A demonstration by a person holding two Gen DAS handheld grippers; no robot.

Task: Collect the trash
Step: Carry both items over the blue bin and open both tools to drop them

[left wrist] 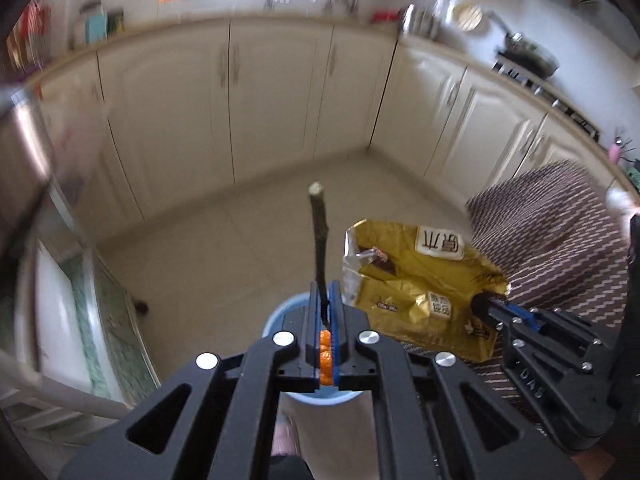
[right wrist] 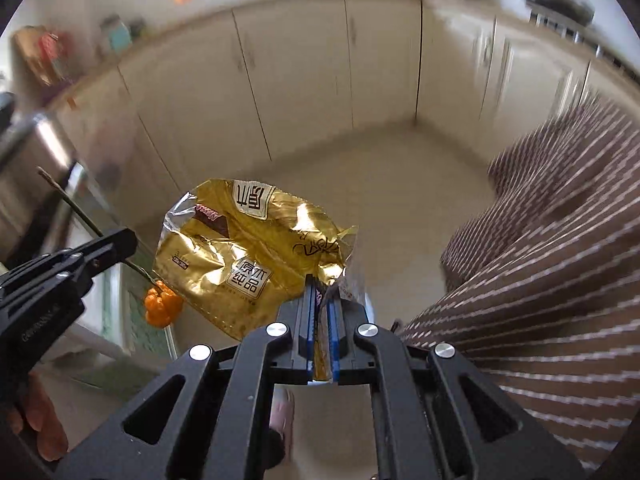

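Kitchen, both views tilted down toward a pale tiled floor (left wrist: 256, 216), edges motion-blurred. Left gripper (left wrist: 329, 300), black frame with blue-edged pads, is closed on a thin dark twig-like stem (left wrist: 319, 236); the stem sticks out forward past the fingertips, its cut pale end uppermost in the left wrist view. At the stem's other end hangs a small lumpy orange fruit cluster (right wrist: 162, 306), seen tucked between the jaws from the left camera and dangling below that gripper in the right wrist view. Right gripper (right wrist: 322, 300) is clamped on a corner of a crumpled gold foil snack bag (right wrist: 248, 252) with white label patches bearing printed characters; the bag fans out ahead and to the left of the fingertips, held clear of the floor. In the left wrist view the two grippers sit near each other, bag just right of the stem, apart from it. Beneath the left gripper, a round light-blue rim (left wrist: 280, 312) shows, mostly hidden by the gripper frame; cannot tell what it belongs to. Brown fabric with pale dashed stripes (right wrist: 560, 240) fills the right side of both views. Cream cabinet doors (left wrist: 280, 92) run along the far walls under a cluttered countertop (left wrist: 200, 24). Part of a person's hand (right wrist: 40, 424) is visible at the lower left of the right wrist view.
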